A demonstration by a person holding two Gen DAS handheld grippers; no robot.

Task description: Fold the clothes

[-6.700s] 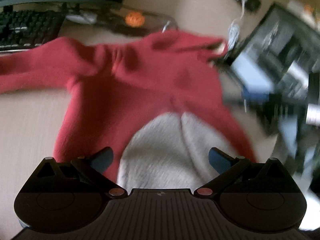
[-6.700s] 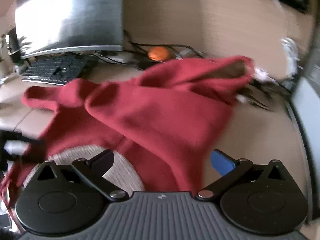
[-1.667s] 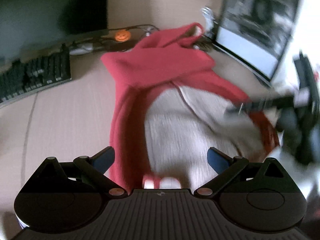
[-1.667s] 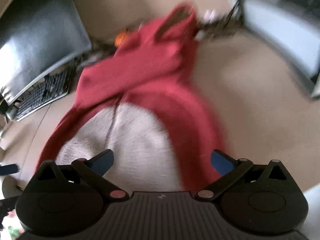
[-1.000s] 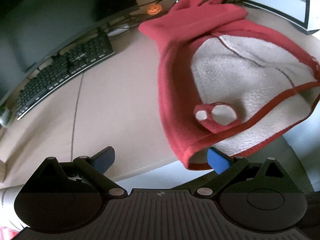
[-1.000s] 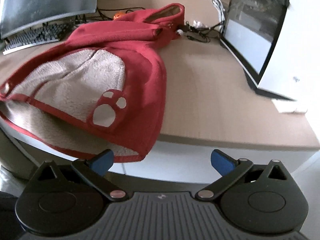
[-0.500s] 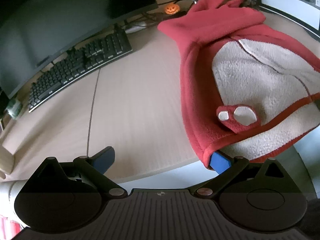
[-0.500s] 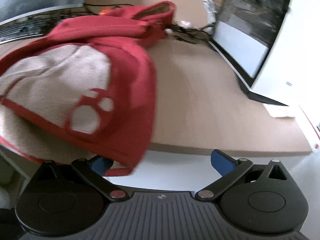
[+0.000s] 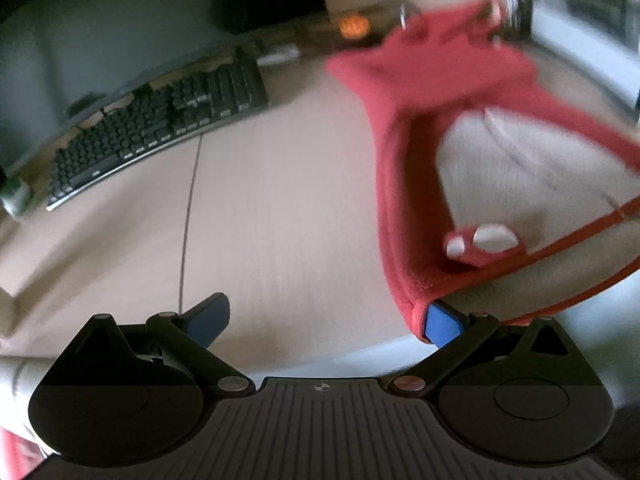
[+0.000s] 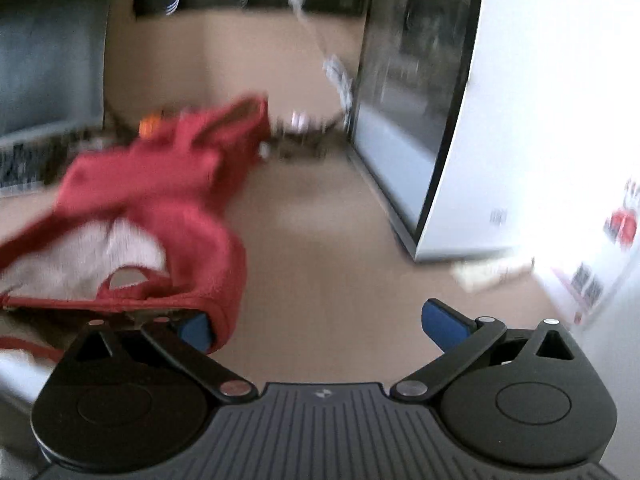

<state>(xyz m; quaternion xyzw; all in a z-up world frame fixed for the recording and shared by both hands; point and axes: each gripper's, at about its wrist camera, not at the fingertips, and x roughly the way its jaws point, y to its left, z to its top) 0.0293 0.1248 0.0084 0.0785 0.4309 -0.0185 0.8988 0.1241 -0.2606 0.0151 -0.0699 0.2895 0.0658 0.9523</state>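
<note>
A red fleece garment (image 9: 404, 184) with a cream lining lies on the beige desk, its hem at the near edge. In the left wrist view it fills the right side, with a red paw patch (image 9: 480, 244) near the hem. My left gripper (image 9: 324, 316) is open; its right fingertip (image 9: 442, 322) touches the hem's left corner. In the right wrist view the garment (image 10: 192, 216) lies at the left. My right gripper (image 10: 320, 324) is open; its left fingertip (image 10: 194, 330) touches the hem's right corner.
A black keyboard (image 9: 156, 132) and a dark monitor (image 9: 120, 40) stand at the back left. A small orange pumpkin (image 9: 354, 26) and cables lie behind the garment. A white computer case (image 10: 500, 112) with a glass side stands at the right. The desk's front edge (image 9: 320, 356) is close below.
Both grippers have moved in toward the desk edge, each now with one fingertip at a bottom corner of the garment. The right wrist view has swung right, toward the computer case.
</note>
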